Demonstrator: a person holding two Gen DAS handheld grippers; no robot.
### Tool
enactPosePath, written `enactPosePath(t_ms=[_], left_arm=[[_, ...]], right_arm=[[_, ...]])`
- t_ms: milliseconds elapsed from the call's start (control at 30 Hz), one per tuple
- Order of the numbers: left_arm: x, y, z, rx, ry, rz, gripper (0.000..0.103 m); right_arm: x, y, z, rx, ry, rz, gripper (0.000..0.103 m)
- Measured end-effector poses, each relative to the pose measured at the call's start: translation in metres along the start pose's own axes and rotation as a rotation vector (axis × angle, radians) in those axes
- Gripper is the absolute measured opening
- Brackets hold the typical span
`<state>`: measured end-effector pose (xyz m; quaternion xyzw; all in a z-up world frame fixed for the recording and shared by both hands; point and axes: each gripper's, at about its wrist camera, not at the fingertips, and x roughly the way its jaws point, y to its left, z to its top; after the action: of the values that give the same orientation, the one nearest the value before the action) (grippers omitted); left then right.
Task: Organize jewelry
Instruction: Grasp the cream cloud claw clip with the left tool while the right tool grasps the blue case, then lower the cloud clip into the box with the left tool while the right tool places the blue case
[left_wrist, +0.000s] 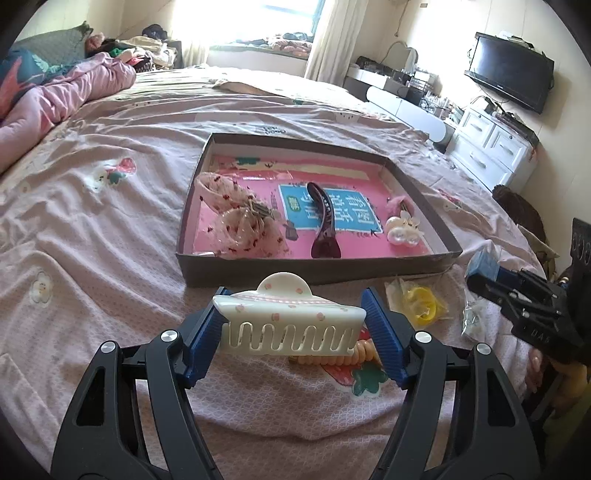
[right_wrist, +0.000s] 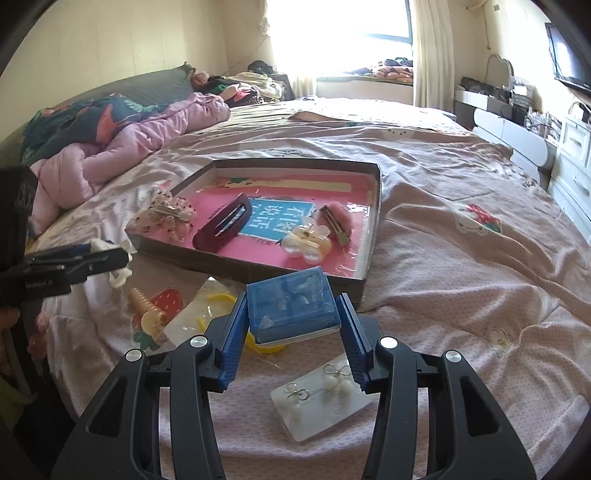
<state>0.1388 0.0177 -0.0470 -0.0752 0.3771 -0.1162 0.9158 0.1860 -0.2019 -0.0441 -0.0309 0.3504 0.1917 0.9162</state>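
Left gripper (left_wrist: 291, 325) clamps a white claw clip (left_wrist: 288, 325) between its blue pads, held just short of the near wall of the shallow box (left_wrist: 317, 271) on the bed (left_wrist: 110, 240). Right gripper (right_wrist: 293, 314) grips a small blue case (right_wrist: 291, 306) by its sides, near the box's front corner, above a yellow item in a clear packet (right_wrist: 207, 314) and an earring card (right_wrist: 321, 398). In the box: a mesh bow (left_wrist: 236, 218), a dark barrette (left_wrist: 325, 225), a pearl flower clip (left_wrist: 402, 229), a pink fuzzy clip (right_wrist: 334, 218).
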Motion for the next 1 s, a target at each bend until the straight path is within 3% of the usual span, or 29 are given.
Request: enactPosePath(t_ms=[500, 1000], left_arm=[[-0.036, -0.007, 0.033, 0.009, -0.154, -0.014, 0.063], [-0.032, -0.018, 0.064, 0.019, -0.202, -0.033, 0.063]], right_arm=[[-0.023, 0.009, 0.019, 0.004, -0.092, 0.042, 0.045], [-0.039, 0.003, 0.060, -0.007, -0.198, 0.022, 0.045]])
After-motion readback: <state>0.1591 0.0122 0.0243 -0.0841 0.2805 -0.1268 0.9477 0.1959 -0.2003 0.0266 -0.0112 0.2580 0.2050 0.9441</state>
